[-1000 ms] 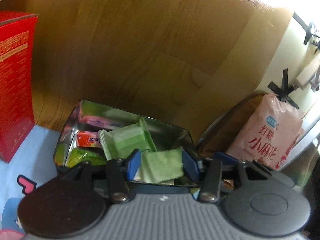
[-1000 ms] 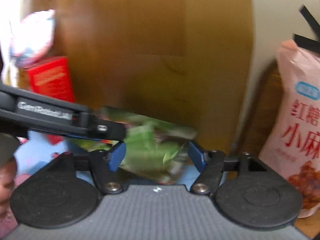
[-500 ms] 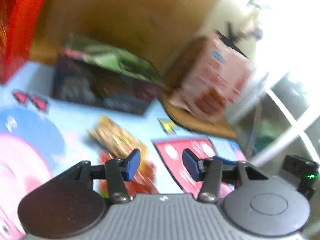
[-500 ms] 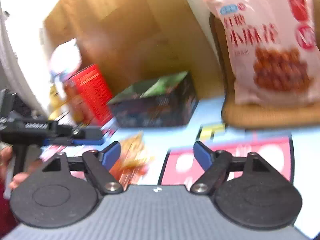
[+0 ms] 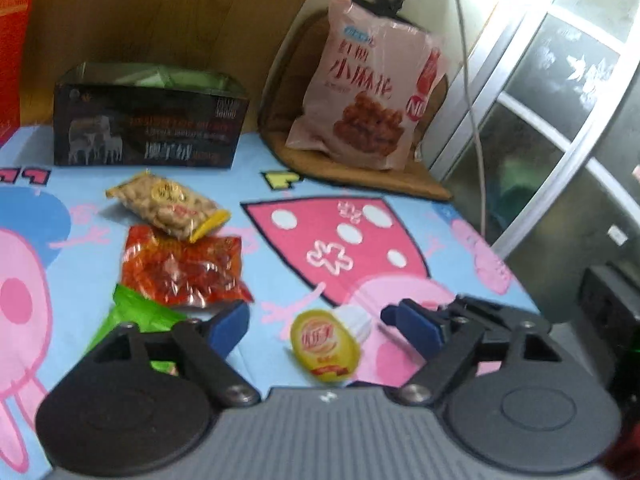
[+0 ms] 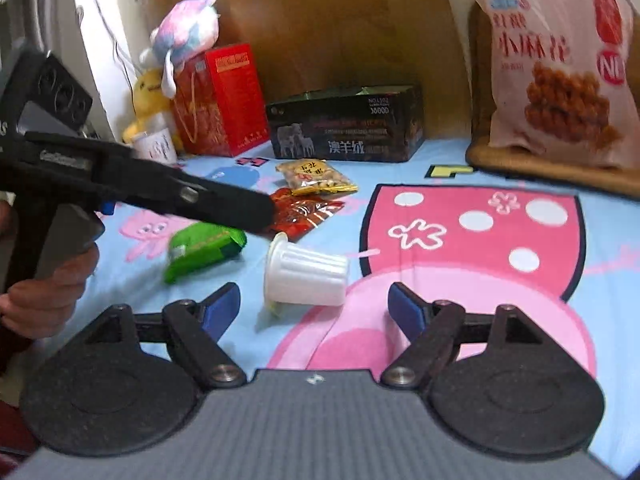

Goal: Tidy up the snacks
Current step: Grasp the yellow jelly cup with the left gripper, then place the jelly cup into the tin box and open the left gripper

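A dark open box (image 5: 148, 128) with green packets inside stands at the back of the cartoon mat; it also shows in the right wrist view (image 6: 352, 124). In front of it lie a peanut packet (image 5: 168, 204), a red snack packet (image 5: 184, 268), a green packet (image 5: 136, 320) and a small white cup with a yellow lid (image 5: 326, 344), on its side. My left gripper (image 5: 314, 326) is open, just above the cup. My right gripper (image 6: 314, 306) is open and empty, close behind the cup (image 6: 304, 276). The left gripper's body (image 6: 140, 188) crosses the right wrist view.
A large pink snack bag (image 5: 368, 92) leans on a brown cushion (image 5: 360, 172) at the back right. A red carton (image 6: 224, 96), plush toys (image 6: 184, 32) and a paper cup (image 6: 156, 146) stand at the back left. A wooden wall is behind; a window frame (image 5: 560, 120) is at right.
Both grippers pulled back from over the box towards the front of the mat and opened wider. A green packet between the left fingers a second ago is no longer there.
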A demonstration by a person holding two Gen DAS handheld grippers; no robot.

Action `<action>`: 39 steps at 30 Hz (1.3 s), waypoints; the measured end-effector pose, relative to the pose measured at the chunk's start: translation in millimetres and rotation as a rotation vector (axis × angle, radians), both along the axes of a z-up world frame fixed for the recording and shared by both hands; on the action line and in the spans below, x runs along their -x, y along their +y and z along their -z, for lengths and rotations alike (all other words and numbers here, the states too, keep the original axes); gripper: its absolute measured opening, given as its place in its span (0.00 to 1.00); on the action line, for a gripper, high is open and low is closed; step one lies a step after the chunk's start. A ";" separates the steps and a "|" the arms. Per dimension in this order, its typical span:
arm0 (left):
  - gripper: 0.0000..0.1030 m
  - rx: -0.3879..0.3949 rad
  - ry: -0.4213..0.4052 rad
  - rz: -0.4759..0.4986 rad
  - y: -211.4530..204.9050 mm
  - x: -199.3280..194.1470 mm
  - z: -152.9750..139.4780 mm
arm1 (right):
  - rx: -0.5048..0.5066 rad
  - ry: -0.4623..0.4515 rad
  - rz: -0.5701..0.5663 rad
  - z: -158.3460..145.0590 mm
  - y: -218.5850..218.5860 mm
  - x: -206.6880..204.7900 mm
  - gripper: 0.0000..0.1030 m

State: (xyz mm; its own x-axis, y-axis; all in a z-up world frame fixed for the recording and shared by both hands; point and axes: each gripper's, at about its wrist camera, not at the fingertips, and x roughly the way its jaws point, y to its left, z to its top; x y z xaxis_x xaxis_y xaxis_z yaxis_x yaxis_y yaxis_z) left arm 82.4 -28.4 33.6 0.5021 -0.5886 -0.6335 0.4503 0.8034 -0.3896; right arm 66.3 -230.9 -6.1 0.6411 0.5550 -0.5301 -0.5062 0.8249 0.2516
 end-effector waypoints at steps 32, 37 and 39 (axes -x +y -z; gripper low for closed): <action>0.45 0.062 0.016 -0.275 34.3 -159.9 -67.5 | -0.041 -0.148 0.006 -55.4 63.1 -178.6 0.48; 0.55 -0.032 -0.039 -0.351 35.2 -196.8 -63.4 | -0.066 -0.151 0.050 -54.9 83.7 -220.6 0.50; 0.59 -0.032 -0.036 -0.366 40.9 -201.4 -60.4 | -0.072 -0.126 0.063 -52.8 85.6 -227.8 0.53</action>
State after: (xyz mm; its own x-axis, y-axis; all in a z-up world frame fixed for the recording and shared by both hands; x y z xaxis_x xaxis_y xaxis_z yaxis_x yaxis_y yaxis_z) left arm 283.9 12.6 94.0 0.6982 -0.3456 -0.6269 0.1434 0.9255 -0.3505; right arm 294.1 -145.4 46.6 0.7347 0.5453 -0.4035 -0.4854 0.8381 0.2490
